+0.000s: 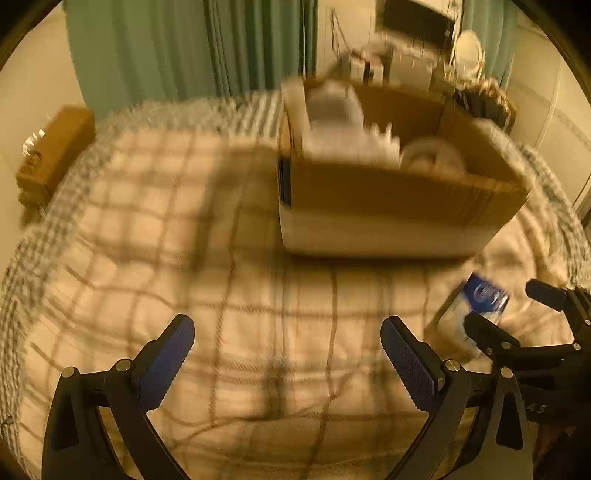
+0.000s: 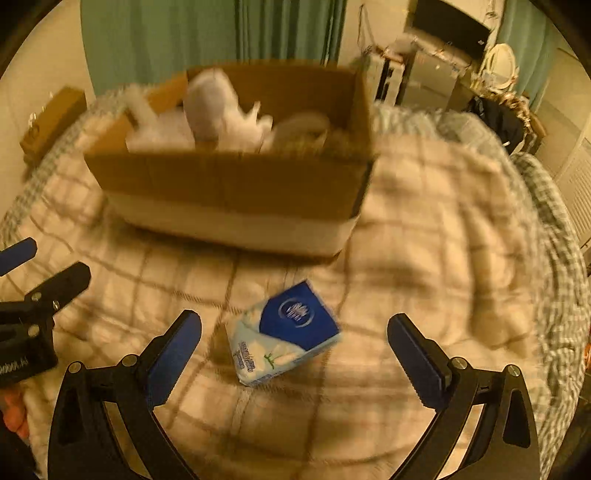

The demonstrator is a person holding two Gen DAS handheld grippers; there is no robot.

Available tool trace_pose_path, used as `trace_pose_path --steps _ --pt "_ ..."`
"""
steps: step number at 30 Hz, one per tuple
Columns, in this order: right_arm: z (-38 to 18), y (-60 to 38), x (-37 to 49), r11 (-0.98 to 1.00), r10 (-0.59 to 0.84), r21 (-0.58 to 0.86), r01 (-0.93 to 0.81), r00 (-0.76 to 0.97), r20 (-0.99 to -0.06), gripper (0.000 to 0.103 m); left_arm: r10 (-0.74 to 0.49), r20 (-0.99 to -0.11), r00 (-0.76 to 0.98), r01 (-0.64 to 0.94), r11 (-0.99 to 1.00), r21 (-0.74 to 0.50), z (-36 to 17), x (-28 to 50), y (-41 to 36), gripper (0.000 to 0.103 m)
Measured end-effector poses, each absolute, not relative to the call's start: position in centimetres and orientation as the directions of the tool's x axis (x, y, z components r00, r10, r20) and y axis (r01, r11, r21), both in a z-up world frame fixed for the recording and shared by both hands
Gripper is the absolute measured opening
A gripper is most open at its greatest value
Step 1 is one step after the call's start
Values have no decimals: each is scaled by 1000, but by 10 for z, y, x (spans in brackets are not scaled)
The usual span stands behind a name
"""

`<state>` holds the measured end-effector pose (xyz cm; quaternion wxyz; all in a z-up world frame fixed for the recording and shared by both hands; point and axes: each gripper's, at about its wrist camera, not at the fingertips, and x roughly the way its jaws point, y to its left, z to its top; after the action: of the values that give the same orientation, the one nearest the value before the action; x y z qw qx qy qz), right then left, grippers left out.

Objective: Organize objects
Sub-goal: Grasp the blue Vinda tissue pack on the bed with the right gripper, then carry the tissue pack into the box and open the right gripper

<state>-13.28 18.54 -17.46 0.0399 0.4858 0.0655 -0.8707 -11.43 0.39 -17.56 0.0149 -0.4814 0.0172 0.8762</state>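
Observation:
A blue and white tissue pack (image 2: 284, 334) lies on the checked blanket (image 2: 424, 258), between and just ahead of my open right gripper (image 2: 294, 341). It also shows at the right of the left wrist view (image 1: 476, 306), with the right gripper's fingers (image 1: 491, 332) on either side of it. An open cardboard box (image 2: 236, 188) holding white things (image 2: 221, 110) stands behind it. The box also shows in the left wrist view (image 1: 391, 192). My left gripper (image 1: 288, 350) is open and empty over bare blanket (image 1: 184, 240).
A small brown box (image 1: 55, 155) sits beyond the bed's far left edge. Green curtains (image 2: 207, 37) hang behind the bed. A cluttered desk with a dark screen (image 2: 447, 26) and a chair with dark clothes (image 2: 498, 114) stand at the far right.

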Motion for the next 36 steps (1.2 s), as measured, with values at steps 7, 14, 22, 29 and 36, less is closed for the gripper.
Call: trace_pose_path --steps 7,14,22,29,36 --pt "-209 180 -137 -979 -16 -80 185 -469 -883 101 16 -875 -484 -56 -998 13 -194 -116 9 103" --pt "-218 183 -131 -977 20 -113 178 -456 -890 81 14 -883 -470 -49 -999 10 -196 -112 11 103" --pt "-204 191 -111 -978 26 -126 169 -495 -868 77 6 -884 -467 -43 -999 16 -193 -110 10 103" --pt "-154 195 -67 -981 -34 -88 176 -594 -804 77 22 -837 -547 -61 -998 13 -153 -84 13 103" --pt "-80 184 -49 -982 -119 -12 190 -663 -739 77 61 -757 -650 -79 -997 -12 -90 -70 9 103"
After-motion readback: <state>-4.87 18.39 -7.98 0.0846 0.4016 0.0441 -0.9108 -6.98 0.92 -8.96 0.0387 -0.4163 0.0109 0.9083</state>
